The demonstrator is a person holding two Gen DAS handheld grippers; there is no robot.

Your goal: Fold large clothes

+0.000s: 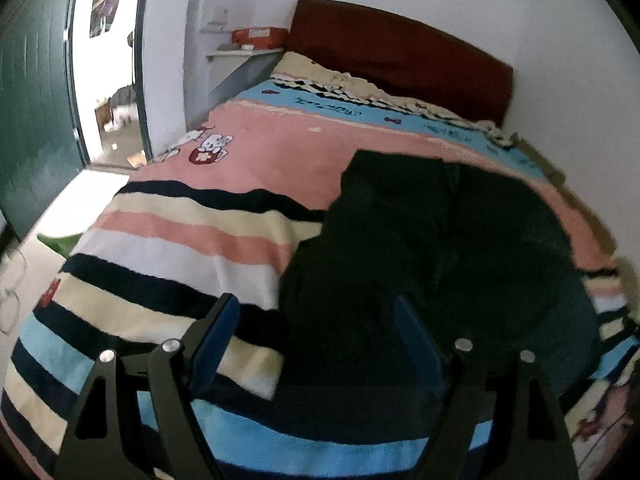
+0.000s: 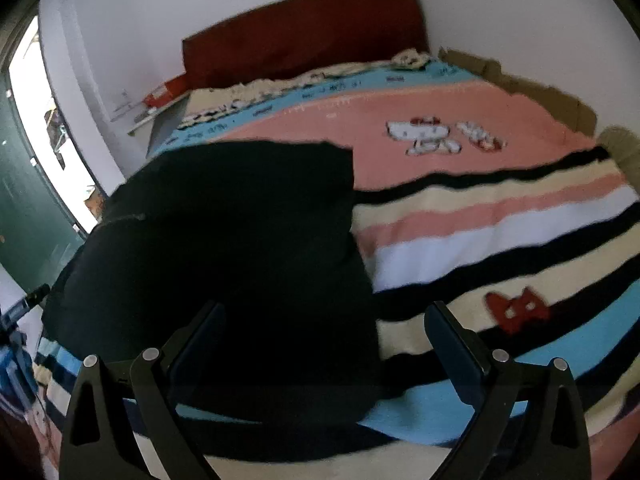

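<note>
Nearest in the left wrist view, the left gripper point(image 1: 316, 312) has its two blue-padded fingers point(image 1: 218, 328) spread wide with nothing between them, hanging above the near edge of the bed. In the right wrist view the right gripper point(image 2: 324, 320) is likewise spread, its dark fingers point(image 2: 452, 340) apart and empty, poised over the near end of the cloth.

Just beyond both claws lies the black garment point(image 1: 432, 248), a large dark piece lying fairly flat on the striped blanket point(image 1: 180, 240). From the left view it occupies the right half of the bed; from the right view it point(image 2: 224, 248) fills the left half, its far edge straight against the pink band. Its details are lost in the darkness of the fabric.

The blanket point(image 2: 500, 220) carries bands of black, cream, pink, white and blue, with cartoon cat figures point(image 2: 424, 136) on the pink field farther up.

Beyond the bed stands a dark red headboard point(image 1: 400, 56) against a white wall. At the far left, a green door point(image 1: 32, 112) stands open beside a bright doorway point(image 1: 108, 72).
</note>
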